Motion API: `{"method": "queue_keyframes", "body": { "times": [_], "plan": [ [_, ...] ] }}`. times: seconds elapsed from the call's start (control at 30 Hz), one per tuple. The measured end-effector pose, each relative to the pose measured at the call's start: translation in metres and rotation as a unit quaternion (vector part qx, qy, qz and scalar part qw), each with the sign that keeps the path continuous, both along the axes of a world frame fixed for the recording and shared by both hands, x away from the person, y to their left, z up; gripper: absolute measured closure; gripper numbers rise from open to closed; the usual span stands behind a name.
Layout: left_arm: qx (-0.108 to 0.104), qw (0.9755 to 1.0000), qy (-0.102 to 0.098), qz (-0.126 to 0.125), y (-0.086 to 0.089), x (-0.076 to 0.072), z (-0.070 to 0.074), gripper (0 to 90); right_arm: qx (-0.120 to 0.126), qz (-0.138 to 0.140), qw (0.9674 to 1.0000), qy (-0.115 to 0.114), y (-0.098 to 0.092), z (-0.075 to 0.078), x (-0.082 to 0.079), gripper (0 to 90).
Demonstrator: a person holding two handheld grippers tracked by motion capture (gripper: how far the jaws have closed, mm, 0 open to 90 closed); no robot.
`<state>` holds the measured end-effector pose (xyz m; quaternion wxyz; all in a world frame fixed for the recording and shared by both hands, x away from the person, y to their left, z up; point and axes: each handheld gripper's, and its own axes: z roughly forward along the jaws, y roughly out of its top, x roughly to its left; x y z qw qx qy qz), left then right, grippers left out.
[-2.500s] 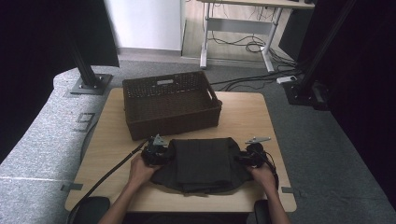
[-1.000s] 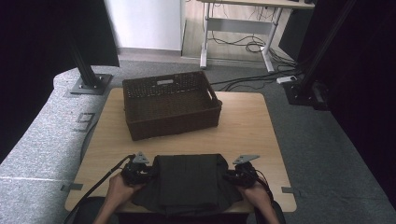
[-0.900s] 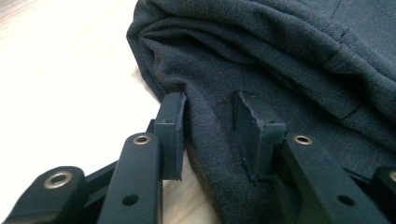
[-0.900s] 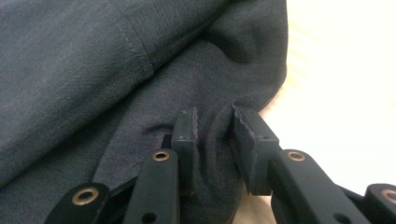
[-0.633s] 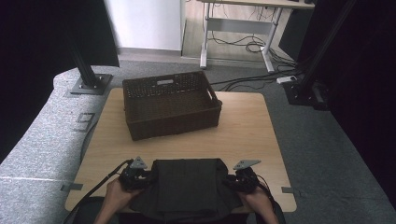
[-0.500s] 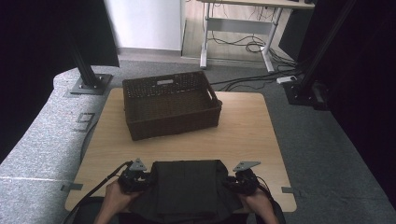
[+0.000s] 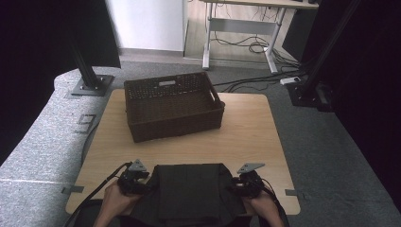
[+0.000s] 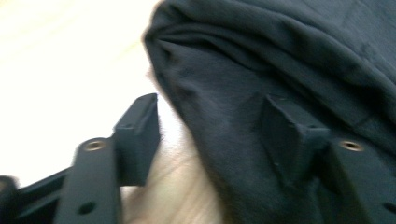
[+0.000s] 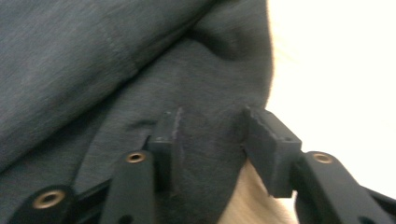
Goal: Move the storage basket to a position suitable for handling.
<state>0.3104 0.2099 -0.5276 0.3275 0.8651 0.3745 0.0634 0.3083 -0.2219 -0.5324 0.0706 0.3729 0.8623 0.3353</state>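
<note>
A dark folded garment (image 7: 189, 191) lies flat at the table's near edge, between the two hands. My left gripper (image 7: 142, 182) is at its left side and my right gripper (image 7: 239, 184) at its right side. In the left gripper view the jaws (image 8: 208, 112) have just been opening and stand apart, with the garment's rounded edge (image 8: 280, 60) between them and not pinched. The right gripper view shows jaws (image 9: 212, 121) that have also just been opening. The garment's fold (image 9: 116, 60) lies loose between their pads.
A dark woven basket (image 7: 170, 85) with nothing in it stands at the back middle of the wooden table (image 7: 246, 137). Bare wood lies between basket and garment. Black stand posts, cables and a desk frame are on the floor beyond the table.
Since the earliest frame both grippers and the garment have come toward the near edge, away from the basket. Over the last second they have stayed about where they are.
</note>
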Motion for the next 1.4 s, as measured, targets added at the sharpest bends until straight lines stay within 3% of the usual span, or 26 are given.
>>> {"method": "queue_keyframes", "body": {
  "times": [0.23, 0.27, 0.47, 0.67, 0.77, 0.93, 1.37, 1.4],
  "plan": [
    [-0.011, 0.9992, -0.022, 0.032, 0.01, 0.01, 0.009, 21.3, 0.006, -0.026, 0.9994, -0.024, -0.011, 0.009, 0.008, 37.9],
    [-0.01, 0.9989, -0.024, 0.038, 0.011, 0.012, 0.01, 20.1, 0.004, -0.038, 0.9986, -0.037, -0.015, 0.013, 0.013, 32.7],
    [0.013, 0.9969, -0.04, 0.067, 0.018, 0.026, 0.017, 13.9, 0.0, -0.072, 0.9956, -0.059, -0.026, 0.018, 0.027, 20.4],
    [0.015, 0.9949, -0.051, 0.086, 0.025, 0.041, 0.025, 7.7, -0.002, -0.098, 0.9931, -0.064, -0.032, 0.019, 0.042, 13.3],
    [0.017, 0.9944, -0.052, 0.09, 0.025, 0.048, 0.029, 5.0, -0.005, -0.11, 0.9919, -0.065, -0.034, 0.016, 0.047, 12.4],
    [0.029, 0.9937, -0.053, 0.094, 0.026, 0.059, 0.039, 1.2, -0.013, -0.125, 0.99, -0.065, -0.037, 0.007, 0.05, 2.1],
    [0.02, 0.9929, -0.058, 0.102, 0.033, 0.078, 0.064, 3.0, -0.039, -0.142, 0.9879, -0.049, -0.049, -0.019, 0.054, 0.0],
    [0.02, 0.9929, -0.058, 0.102, 0.033, 0.078, 0.064, 4.0, -0.033, -0.138, 0.9883, -0.057, -0.049, -0.02, 0.053, 0.0]
  ]
}}
